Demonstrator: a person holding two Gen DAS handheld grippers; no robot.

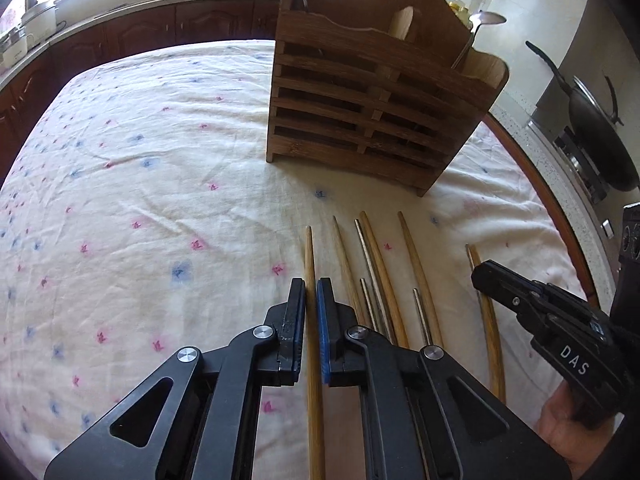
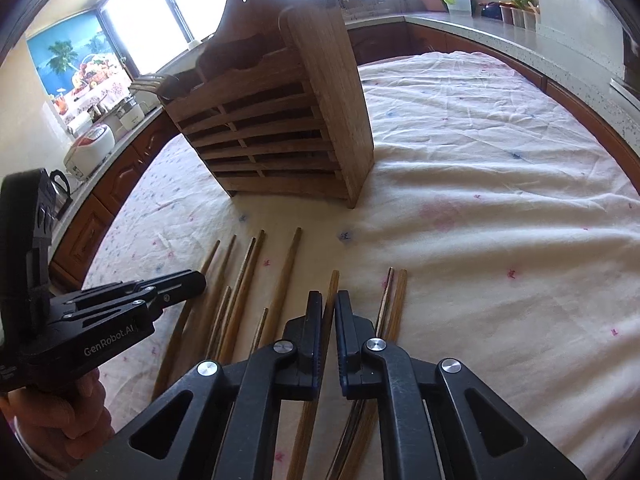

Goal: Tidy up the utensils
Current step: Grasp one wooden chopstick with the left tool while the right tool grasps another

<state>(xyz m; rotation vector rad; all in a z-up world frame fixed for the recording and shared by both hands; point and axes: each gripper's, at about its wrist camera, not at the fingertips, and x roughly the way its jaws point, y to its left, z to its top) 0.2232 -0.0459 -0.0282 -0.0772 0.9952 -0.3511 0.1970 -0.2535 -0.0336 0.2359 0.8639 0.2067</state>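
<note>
Both cameras ride low and close over the tablecloth (image 1: 140, 152), each looking forward along its own fingers toward the wooden holder (image 1: 376, 92). The left view faces it from the left, the right from the right; both share the chopsticks (image 2: 288, 268) and holder.
</note>
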